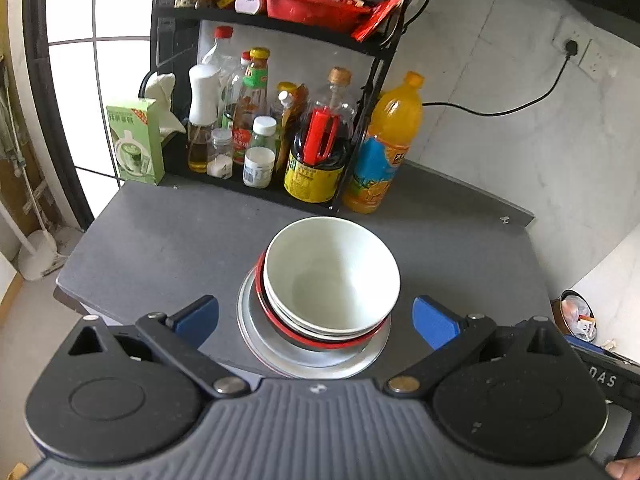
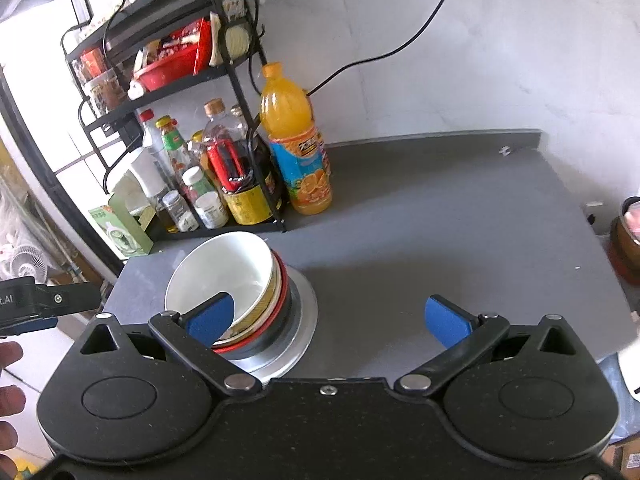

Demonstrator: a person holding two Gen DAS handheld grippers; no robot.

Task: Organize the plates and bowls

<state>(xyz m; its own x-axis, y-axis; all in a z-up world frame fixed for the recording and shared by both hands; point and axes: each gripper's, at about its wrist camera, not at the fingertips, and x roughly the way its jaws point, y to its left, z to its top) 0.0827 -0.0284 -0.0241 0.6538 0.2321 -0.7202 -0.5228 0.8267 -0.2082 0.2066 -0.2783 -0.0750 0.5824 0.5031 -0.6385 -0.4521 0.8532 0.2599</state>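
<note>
A stack of dishes sits on a dark grey countertop, near its front edge. From the top down it is a white bowl, more pale bowls nested under it, a red-rimmed dish, and a wide silver plate at the bottom.

The left wrist view looks straight down into the white bowl, which is bare inside. The left gripper hangs just in front of the stack with its blue-padded fingers spread wide, one to each side, touching nothing. This view alone shows a wall socket with a black plug, and a fingertip at the lower right corner.

The right wrist view shows the stack from the side, revealing a yellowish band on a bowl beneath the white one. The right gripper is also spread wide and empty; its left pad overlaps the stack in the picture, though contact cannot be told. Most of the countertop to the right lies bare. Part of the left gripper and a hand appear at the left edge.

Behind the stack stands a black wire rack crowded with sauce bottles and jars, with a red basket on its upper shelf. An orange juice bottle stands beside the rack, and a green box on its other side. The wall is pale marble-look tile, and a bright window lies to the left.
</note>
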